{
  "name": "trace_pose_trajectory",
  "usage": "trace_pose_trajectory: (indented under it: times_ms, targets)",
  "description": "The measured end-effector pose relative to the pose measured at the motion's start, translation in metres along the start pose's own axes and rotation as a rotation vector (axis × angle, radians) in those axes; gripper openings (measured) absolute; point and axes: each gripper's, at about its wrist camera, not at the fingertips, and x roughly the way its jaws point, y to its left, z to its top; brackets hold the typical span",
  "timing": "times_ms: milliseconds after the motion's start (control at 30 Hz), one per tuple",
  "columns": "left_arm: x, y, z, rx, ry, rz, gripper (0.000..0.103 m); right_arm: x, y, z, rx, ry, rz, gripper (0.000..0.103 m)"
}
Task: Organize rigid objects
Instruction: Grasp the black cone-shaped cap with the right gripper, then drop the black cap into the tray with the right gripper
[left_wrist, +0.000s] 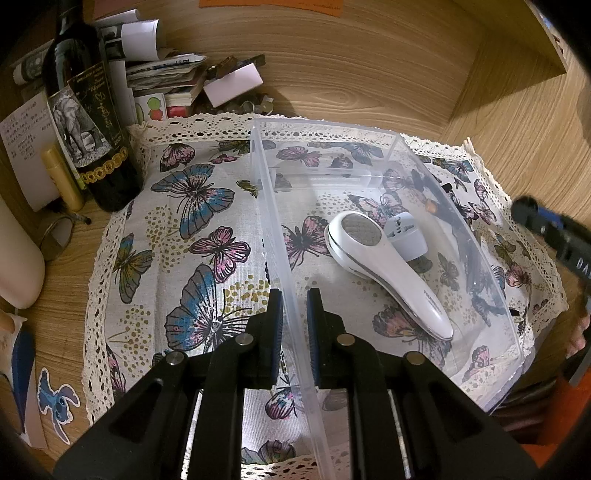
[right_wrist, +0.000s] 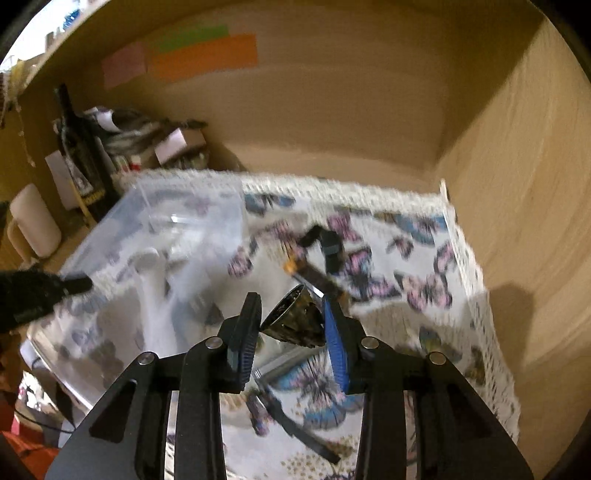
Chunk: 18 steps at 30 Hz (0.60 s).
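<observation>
Nearest us, our left gripper (left_wrist: 294, 317) pinches the near wall of the clear plastic rectangular bin (left_wrist: 384, 144). Inside lie a white handheld lint shaver (left_wrist: 384, 266) and a pale plug adapter (left_wrist: 406, 234). Our right gripper (right_wrist: 291, 328) clamps a dark, shiny cone-shaped object (right_wrist: 295, 321), possibly metal; blur hides detail. Beyond stand a dark wine bottle (left_wrist: 85, 110) and stacked papers (left_wrist: 162, 74).

The right wrist view is blurry, so the clear box (right_wrist: 177, 229) and the butterfly cloth (right_wrist: 406, 266) look smeared. The dark cone thing (right_wrist: 295, 321) is too fuzzy to name. The bottle's (left_wrist: 85, 110) top is cut off.
</observation>
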Motion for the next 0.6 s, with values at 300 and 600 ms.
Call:
trace_pose_trajectory:
  times_ms: [300, 600]
  targets:
    - [-0.004, -0.001, 0.0, 0.006, -0.009, 0.002, 0.012, 0.003, 0.039, 0.034, -0.078, -0.067, 0.096, 0.031]
    - [-0.004, 0.0, 0.0, 0.001, -0.008, -0.002, 0.012, 0.031, 0.071, 0.052, -0.158, -0.021, 0.162, 0.031]
